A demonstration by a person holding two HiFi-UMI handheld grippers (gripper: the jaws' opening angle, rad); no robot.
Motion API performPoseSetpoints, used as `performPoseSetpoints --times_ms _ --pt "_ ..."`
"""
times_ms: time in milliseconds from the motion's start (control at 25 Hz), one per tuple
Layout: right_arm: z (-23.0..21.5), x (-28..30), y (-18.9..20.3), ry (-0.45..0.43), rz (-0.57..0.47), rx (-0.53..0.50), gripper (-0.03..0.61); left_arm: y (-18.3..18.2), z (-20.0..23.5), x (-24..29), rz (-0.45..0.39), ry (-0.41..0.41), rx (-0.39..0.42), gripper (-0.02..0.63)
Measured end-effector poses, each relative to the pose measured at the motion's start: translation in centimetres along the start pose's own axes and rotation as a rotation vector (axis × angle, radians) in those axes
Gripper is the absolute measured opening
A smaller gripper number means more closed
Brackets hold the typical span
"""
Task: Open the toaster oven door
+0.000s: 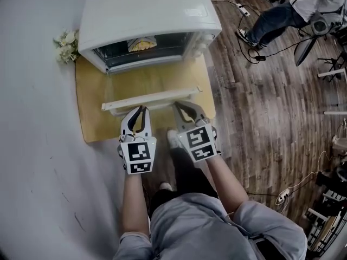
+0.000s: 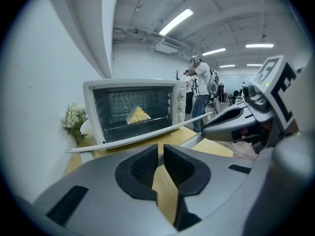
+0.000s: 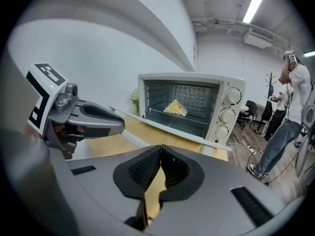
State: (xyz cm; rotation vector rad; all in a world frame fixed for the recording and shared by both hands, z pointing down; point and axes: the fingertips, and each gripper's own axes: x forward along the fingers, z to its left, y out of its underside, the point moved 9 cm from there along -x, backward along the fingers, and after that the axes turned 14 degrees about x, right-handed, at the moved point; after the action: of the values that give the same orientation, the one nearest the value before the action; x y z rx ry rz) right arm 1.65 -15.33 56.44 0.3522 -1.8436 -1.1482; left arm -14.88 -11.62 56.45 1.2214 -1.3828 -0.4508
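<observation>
Your left gripper (image 1: pixel 142 109) is barely parted, empty; your right gripper (image 1: pixel 179 106) is clenched on nothing. At twelve o'clock, the toaster oven (image 1: pixel 146 10) door (image 1: pixel 152 98) hangs open.

Held left gripper (image 1: pixel 141 111) narrowly parted, right gripper (image 1: pixel 182 108) closed, both empty, side by side, tilted down.

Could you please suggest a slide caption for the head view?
Toaster oven, door folded down, food inside; empty left gripper and right gripper near its handle.
</observation>
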Motion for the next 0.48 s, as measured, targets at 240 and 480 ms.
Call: performPoseSetpoints --times_ms 240,480 --pt "0.1 0.5 2.3 0.016 -0.002 0.038 0.002 2.0 -1.2 0.3 0.011 -0.030 -0.023 0.034" --pt "0.0 1.2 4.3 0.016 0.018 0.056 0.002 3.9 -2.2 0.9 0.024 -0.044 -0.047 0.034"
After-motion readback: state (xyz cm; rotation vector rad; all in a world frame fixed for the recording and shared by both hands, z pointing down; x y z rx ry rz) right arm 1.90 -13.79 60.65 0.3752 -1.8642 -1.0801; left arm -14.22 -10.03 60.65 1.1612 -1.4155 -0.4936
